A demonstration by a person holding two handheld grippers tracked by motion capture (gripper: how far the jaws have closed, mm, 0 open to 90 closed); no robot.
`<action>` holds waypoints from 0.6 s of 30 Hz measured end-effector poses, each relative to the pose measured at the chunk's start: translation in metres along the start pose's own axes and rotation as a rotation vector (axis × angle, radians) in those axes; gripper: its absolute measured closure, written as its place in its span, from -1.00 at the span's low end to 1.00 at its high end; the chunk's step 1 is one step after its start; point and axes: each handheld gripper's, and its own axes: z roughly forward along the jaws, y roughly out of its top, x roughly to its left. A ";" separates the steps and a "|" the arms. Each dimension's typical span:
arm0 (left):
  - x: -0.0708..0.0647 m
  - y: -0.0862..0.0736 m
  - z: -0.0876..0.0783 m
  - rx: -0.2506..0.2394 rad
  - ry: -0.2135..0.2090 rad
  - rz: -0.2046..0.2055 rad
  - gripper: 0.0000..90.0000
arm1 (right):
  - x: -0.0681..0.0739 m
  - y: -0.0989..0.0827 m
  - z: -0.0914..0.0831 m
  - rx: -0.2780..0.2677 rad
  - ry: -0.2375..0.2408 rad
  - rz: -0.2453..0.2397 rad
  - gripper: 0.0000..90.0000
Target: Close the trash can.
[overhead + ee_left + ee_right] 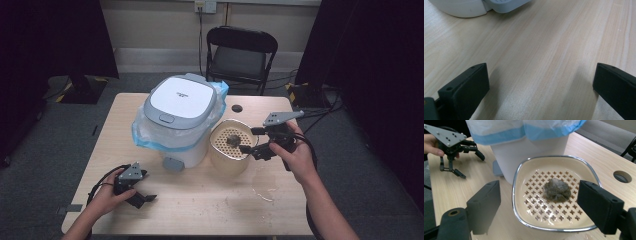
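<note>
Above the cream-coloured perforated strainer basket with a chrome rim [554, 195], the right gripper [250, 141] hangs with its jaws wide apart and nothing between them. The step in hand looks like reaching for the grey-green clump of damp residue [556, 190]. To do it well, lower straight over the clump, keep the jaws clear of the rim, and close gently so the soft mass does not crumble through the cross-shaped holes. The basket stands on the pale wooden surface [200, 200], just beside the white bin with a grey lid and blue-edged plastic liner [177, 117]. Resting low near the front edge, the left gripper [142, 197] is wide open, empty.
</note>
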 end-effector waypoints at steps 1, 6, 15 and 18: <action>0.000 0.000 0.000 0.004 0.001 0.005 -1.00 | -0.001 -0.002 0.000 0.004 -0.002 0.001 -0.59; 0.000 0.000 0.000 0.003 0.001 0.004 -1.00 | -0.001 -0.012 -0.001 0.018 0.000 0.006 -0.59; 0.000 0.000 0.000 -0.001 0.002 0.000 -1.00 | 0.000 -0.029 -0.003 0.047 -0.022 -0.006 -0.59; 0.000 0.000 0.000 -0.001 0.001 0.000 -1.00 | 0.000 -0.036 -0.003 0.053 -0.027 -0.005 -0.59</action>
